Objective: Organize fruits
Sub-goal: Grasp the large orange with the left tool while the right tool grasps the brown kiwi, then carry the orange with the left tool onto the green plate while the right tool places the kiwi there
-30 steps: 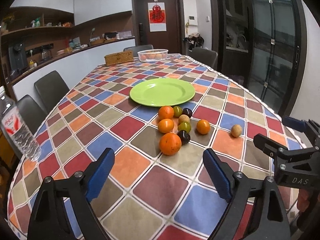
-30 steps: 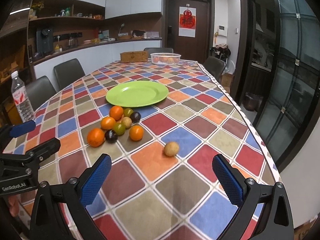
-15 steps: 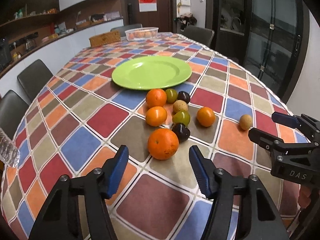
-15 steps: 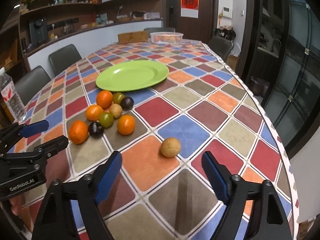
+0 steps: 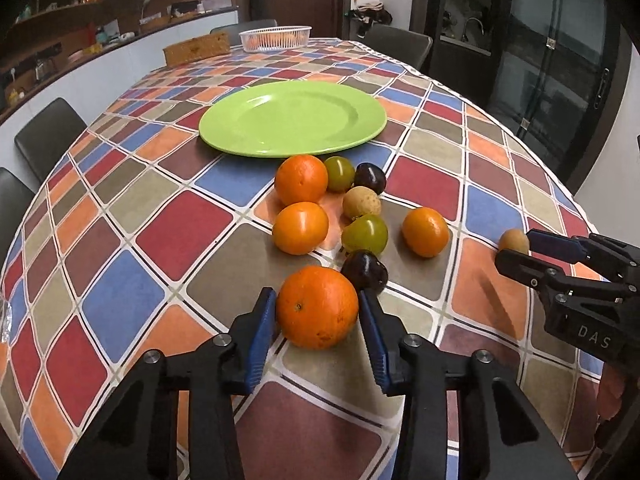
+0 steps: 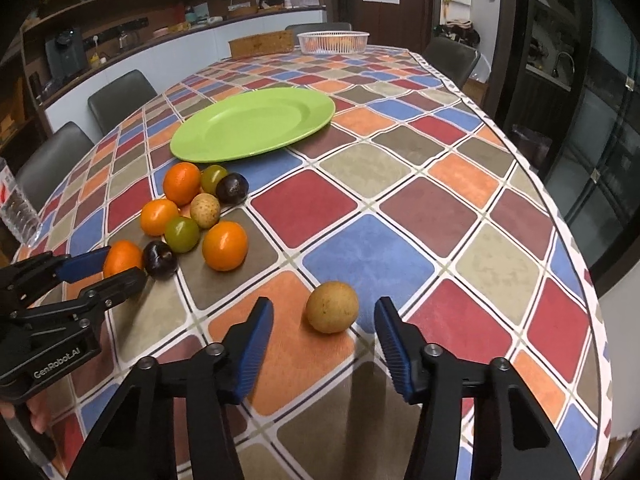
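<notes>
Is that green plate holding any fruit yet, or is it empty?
Empty. The green plate shows only bare glossy surface in both views, and every fruit, including the big orange between the left gripper's fingers, sits on the tablecloth.

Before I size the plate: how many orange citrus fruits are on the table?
4: one between the left gripper pads, round orange citrus fruit; two stacked leftward; one rightward. None hidden, apparently.

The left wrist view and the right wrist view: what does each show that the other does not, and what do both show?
Only the left wrist view shows the left gripper from behind, its pads against the big orange.

Only the right wrist view shows the water bottle and the right gripper open around the lone brown fruit, not touching it.

Both show the green plate, bare, the fruit cluster and the white basket.
</notes>
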A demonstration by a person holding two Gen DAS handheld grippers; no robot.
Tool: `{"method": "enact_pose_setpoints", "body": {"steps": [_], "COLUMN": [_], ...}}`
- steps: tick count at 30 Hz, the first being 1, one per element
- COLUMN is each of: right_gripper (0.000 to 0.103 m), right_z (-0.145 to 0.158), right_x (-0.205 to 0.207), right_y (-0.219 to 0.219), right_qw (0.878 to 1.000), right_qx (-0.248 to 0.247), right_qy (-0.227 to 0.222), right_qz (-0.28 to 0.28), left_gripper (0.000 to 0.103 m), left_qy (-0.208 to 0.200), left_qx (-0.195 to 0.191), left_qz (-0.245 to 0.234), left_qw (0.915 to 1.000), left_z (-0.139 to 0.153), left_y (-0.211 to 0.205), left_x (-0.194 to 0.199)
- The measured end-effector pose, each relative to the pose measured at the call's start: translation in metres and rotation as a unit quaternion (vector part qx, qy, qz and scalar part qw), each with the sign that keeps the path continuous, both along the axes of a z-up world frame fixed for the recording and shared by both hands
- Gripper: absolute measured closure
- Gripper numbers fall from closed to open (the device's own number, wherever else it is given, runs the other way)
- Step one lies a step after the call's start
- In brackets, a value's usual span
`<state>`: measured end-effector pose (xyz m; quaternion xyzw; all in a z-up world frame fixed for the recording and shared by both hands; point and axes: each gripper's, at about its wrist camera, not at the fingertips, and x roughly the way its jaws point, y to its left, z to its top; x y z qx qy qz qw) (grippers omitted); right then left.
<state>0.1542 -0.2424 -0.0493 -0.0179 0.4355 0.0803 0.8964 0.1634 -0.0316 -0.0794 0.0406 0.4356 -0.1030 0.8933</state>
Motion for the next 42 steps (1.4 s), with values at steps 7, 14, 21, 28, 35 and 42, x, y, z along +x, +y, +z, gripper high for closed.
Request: {"method": "enact_pose_setpoints", "body": {"steps": [7,14,21,28,35,42], "right_gripper": [0.067,0.074,0.074,0.074,0.074,0.074], "right_z": [-0.006,-0.007,0.002,0.021,0.043,0.066], "right_x": [0.009,0.010,0.004,-0.004,-0.003,0.014], "right_y": [0.000,0.000,0.004,0.010,0.025,0.041], "right_qw": [1.000,1.000,1.000,0.998,0.995,0.992], "right_qx": [0.009,0.012,0.021,0.050,0.065,0.054], "right_qy": [0.015,0.016,0.007,-0.012,-0.043,-0.079], "right_qz": [0.002,0.004,0.014,0.033,0.060,0.082], "left_gripper": [0.063,0.064,0.064,0.064,0.064,0.064], "left_qy": [0.003,0.001,-0.014,-0.041,-0.064,-0.084], "left_qx": [0.000,0.001,-0.003,-0.011,-0.020,-0.026], "left_qz": [-0.003,-0.002,-0.001,-0.005,-0.004,-0.004], "left_qw": [1.0000,1.0000,0.9999,0.9991,0.9977,0.9961], "left_z": [0.000,0.000,0.011,0.031,0.049,0.065], "left_y": [0.001,0.000,0.002,0.004,0.010,0.018], "left_x": [0.002,0.002,-0.006,-0.017,-0.011,0.010]}}
